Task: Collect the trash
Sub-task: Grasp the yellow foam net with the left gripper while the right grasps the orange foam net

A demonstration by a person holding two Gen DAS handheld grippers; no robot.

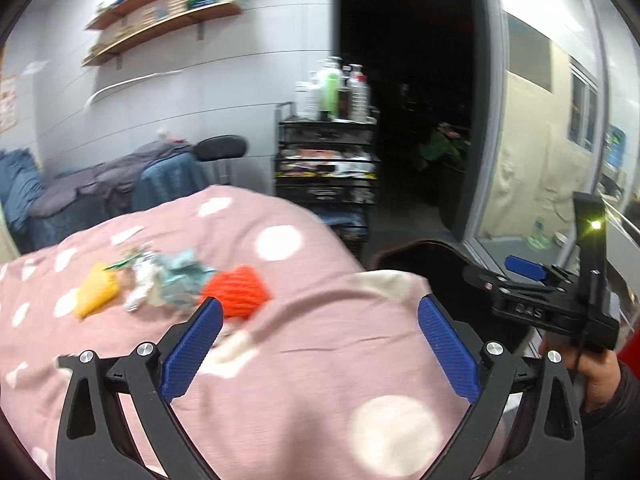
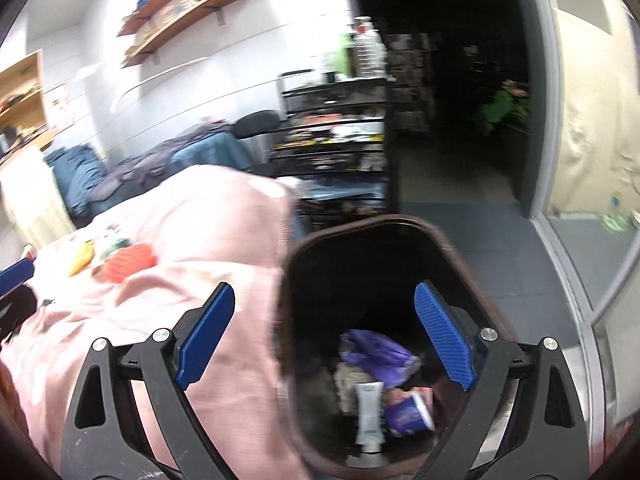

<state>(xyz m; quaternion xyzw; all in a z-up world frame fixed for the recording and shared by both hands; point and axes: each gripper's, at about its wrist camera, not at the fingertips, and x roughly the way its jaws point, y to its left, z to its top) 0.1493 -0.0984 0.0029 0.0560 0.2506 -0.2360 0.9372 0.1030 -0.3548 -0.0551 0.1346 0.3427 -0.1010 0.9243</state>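
Trash lies on a pink polka-dot quilt [image 1: 280, 360]: an orange net-like piece [image 1: 238, 290], crumpled pale blue and white wrappers [image 1: 172, 280] and a yellow piece [image 1: 98, 294]. My left gripper [image 1: 320, 348] is open and empty above the quilt, its left finger close to the orange piece. My right gripper [image 2: 324, 336] is open and empty over the rim of a dark brown bin [image 2: 292, 264] beside the bed. In the bin lie a white tube [image 2: 369, 412], a purple bag [image 2: 376, 354] and a purple cup [image 2: 408, 412]. The trash pile also shows in the right wrist view [image 2: 128, 262].
A black wire cart [image 1: 326, 168] with bottles on top stands past the bed, next to a dark doorway [image 1: 408, 100]. A chair draped with blue and grey clothes [image 1: 120, 184] sits at the back left. Wall shelves [image 1: 168, 12] hang above. A glass door [image 1: 552, 140] is at the right.
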